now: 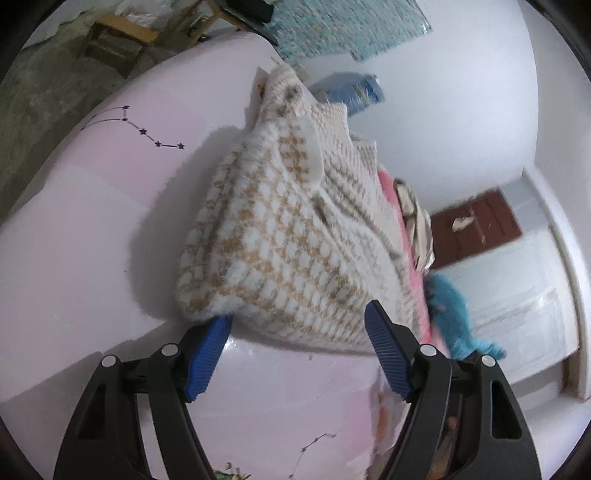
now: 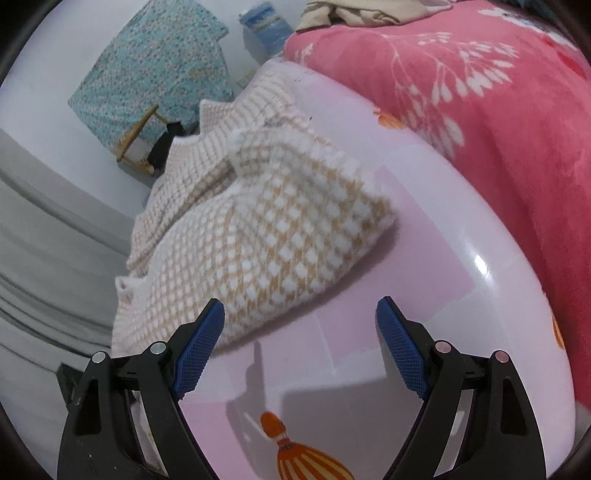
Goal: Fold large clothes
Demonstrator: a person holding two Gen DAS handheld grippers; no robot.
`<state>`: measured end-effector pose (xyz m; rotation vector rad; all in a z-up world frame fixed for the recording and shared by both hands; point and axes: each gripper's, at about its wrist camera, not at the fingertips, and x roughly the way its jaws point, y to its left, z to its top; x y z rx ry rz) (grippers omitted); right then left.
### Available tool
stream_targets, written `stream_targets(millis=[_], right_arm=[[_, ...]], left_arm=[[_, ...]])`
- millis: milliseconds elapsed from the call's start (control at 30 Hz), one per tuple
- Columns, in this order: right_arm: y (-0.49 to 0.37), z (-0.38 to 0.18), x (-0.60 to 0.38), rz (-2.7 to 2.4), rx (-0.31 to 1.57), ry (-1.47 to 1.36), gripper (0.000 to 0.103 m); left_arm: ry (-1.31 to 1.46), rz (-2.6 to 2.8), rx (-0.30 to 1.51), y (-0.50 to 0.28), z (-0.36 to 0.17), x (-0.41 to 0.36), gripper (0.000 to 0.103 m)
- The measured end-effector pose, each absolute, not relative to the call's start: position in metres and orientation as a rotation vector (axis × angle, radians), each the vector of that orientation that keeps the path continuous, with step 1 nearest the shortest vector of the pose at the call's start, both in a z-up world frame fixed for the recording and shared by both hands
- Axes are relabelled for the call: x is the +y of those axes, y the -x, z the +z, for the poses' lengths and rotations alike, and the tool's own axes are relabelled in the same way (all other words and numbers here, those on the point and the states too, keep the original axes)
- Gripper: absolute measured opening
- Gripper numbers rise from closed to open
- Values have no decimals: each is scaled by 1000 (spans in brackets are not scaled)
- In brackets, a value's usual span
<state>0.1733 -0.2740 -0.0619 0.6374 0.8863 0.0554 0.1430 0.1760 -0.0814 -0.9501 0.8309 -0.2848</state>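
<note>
The checked sweater (image 1: 295, 236) is lying bunched on the pink table (image 1: 92, 240), running lengthwise away from both grippers; left gripper (image 1: 299, 317) and right gripper (image 2: 301, 314) are gaping, gripping nothing; only the right view is showing the red blanket (image 2: 480, 110).

The left gripper (image 1: 297, 317) stands open at the near edge of the checked sweater (image 1: 280, 236), which lies folded on the pink table (image 1: 92, 229)

Beside the pink bench (image 2: 424, 229) lies a coral blanket (image 2: 498, 122) with white sprigs, rumpled beige cloth (image 2: 354, 11) at its far end, and beyond the bench hangs a teal patterned cloth (image 2: 155, 70) near a blue packet (image 2: 267, 27).
</note>
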Motion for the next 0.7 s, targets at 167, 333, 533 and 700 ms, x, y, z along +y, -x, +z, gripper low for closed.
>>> stream_targets(millis=[167, 333, 533, 700], right_arm=[[-181, -63, -293, 49, 827, -730, 80], [-188, -61, -295, 32, 808, -736, 79], [-188, -61, -294, 37, 807, -738, 79], [-189, -62, -294, 37, 807, -740, 79]], left_arm=[[1072, -226, 779, -142, -86, 181, 72], [1025, -165, 781, -145, -80, 174, 71], [994, -151, 784, -142, -80, 171, 71], [994, -150, 785, -143, -80, 171, 71]])
